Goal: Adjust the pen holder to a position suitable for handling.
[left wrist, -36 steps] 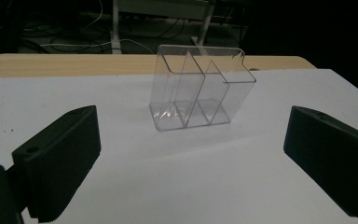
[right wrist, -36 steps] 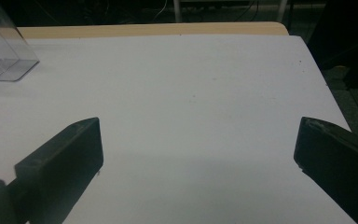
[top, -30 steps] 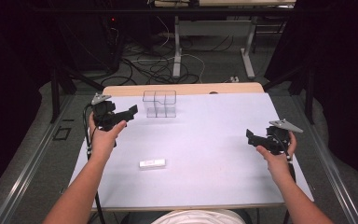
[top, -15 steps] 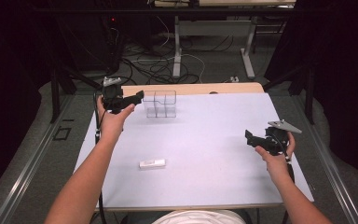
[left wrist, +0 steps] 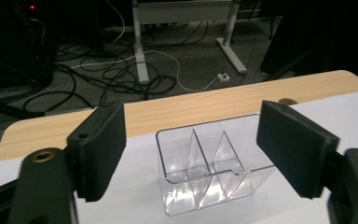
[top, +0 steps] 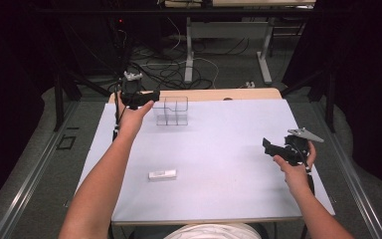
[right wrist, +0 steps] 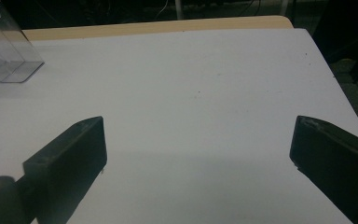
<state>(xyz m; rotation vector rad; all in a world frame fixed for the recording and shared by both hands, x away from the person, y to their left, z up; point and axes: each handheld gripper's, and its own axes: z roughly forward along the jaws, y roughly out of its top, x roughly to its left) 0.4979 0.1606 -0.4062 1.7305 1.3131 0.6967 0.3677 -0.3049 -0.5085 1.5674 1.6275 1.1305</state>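
- My left gripper (top: 151,94) hangs at the far left of the table, jaws parted and just closing in; the clear divided organizer (left wrist: 212,163) sits between and beyond them, untouched.
- My right gripper (top: 268,146) hovers over the right side, jaws spread wide, nothing between them.
- The organizer stands upright near the white mat's (top: 219,149) far edge, beside the wooden table edge (left wrist: 168,112).
- A small white block (top: 162,175) lies near the front, well apart.
- Bare mat separates both grippers.
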